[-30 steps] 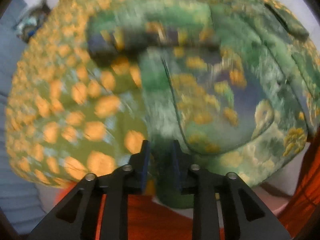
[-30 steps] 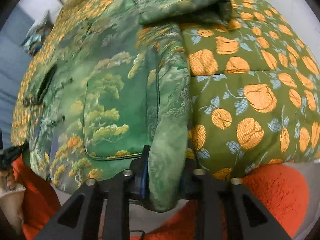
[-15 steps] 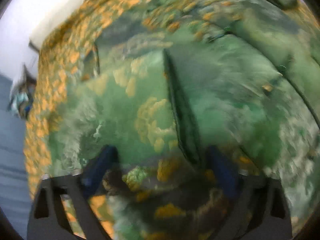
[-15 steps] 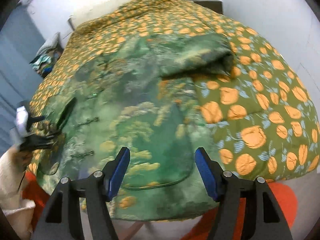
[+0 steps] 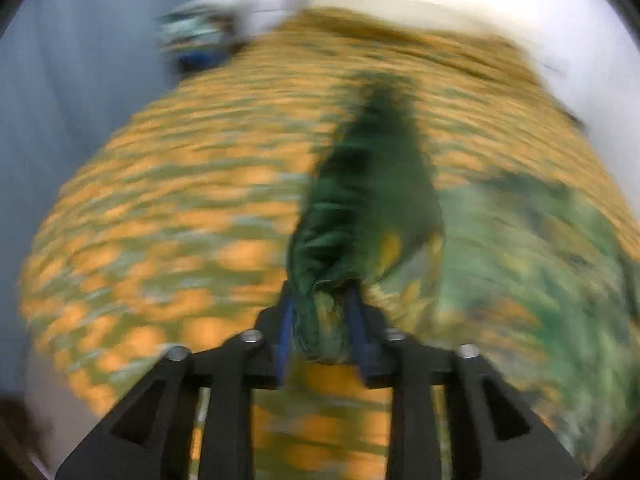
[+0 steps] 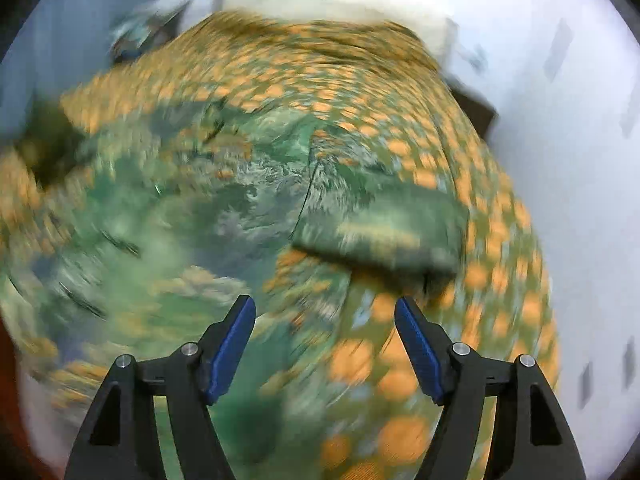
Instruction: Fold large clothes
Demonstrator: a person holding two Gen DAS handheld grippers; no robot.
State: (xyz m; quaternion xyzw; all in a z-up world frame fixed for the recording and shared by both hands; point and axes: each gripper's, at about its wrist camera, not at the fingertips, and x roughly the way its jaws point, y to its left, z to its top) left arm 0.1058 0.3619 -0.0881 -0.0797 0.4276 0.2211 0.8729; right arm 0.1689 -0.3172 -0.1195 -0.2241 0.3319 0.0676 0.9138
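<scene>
Left wrist view first, and it is heavily motion-blurred. At the far left of the frame we see a pale blue-grey wall [image 5: 48, 160], and in the upper left a smeared heap of blue and teal things [image 5: 196, 42] that we cannot identify. Across the middle spreads the bedspread [image 5: 160, 220], olive with orange blobs. At bottom centre our left gripper [image 5: 322, 316] has its blue pads [image 5: 285, 332] drawn close together, pinching a bunched fold of the green jacket [image 5: 372, 200]; the dark green cloth rises from the pads toward the upper middle of the frame. More of the same garment lies lighter and flatter in the lower right of the frame.

Right wrist view is blurred too, though less so. At the left and centre of the frame the green jacket [image 6: 192, 200] lies spread on the bedspread [image 6: 500, 280], its printed pattern smeared. Right of centre we see one sleeve [image 6: 384, 236] folded across, its cuff end toward the right edge of the garment. At bottom centre our right gripper [image 6: 325, 332] stands wide apart, with nothing between its blue pads [image 6: 230, 344]; it hangs above the lower hem region of the jacket. A white wall [image 6: 568, 160] fills the right side of the frame.
</scene>
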